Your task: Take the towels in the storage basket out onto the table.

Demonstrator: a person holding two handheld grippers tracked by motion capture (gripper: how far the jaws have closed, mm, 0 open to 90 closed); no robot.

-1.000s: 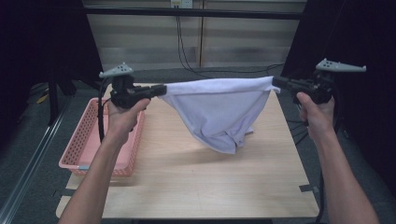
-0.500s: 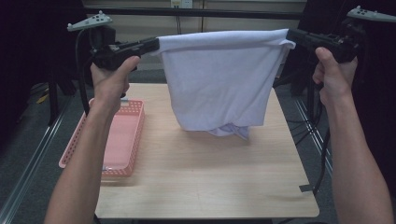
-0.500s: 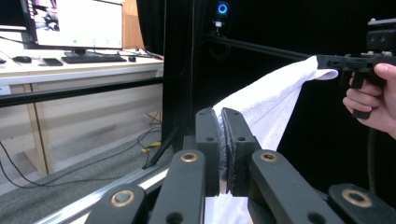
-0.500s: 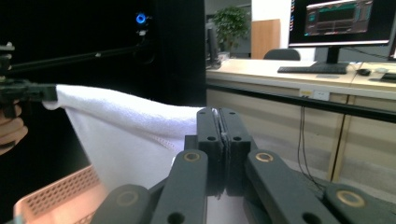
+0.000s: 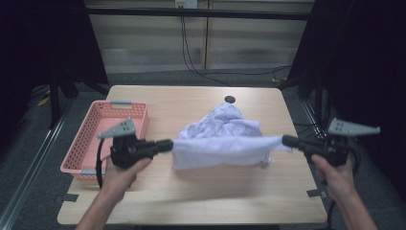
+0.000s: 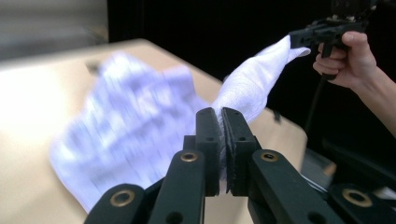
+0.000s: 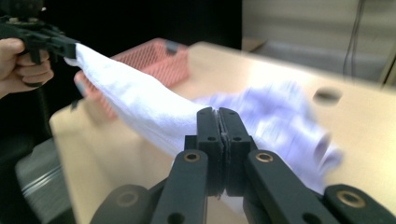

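- White cloth hangs stretched between my tongs, left gripper and right gripper each pinching a corner.
- I judge I'm laying it flat; next, lower evenly and release.

To my left a pink basket sits at the edge of the wooden surface. A small dark round spot marks the surface's far side, with black cables on the floor beyond.

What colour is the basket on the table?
Pink, a mesh-walled plastic basket; the high view shows it best.
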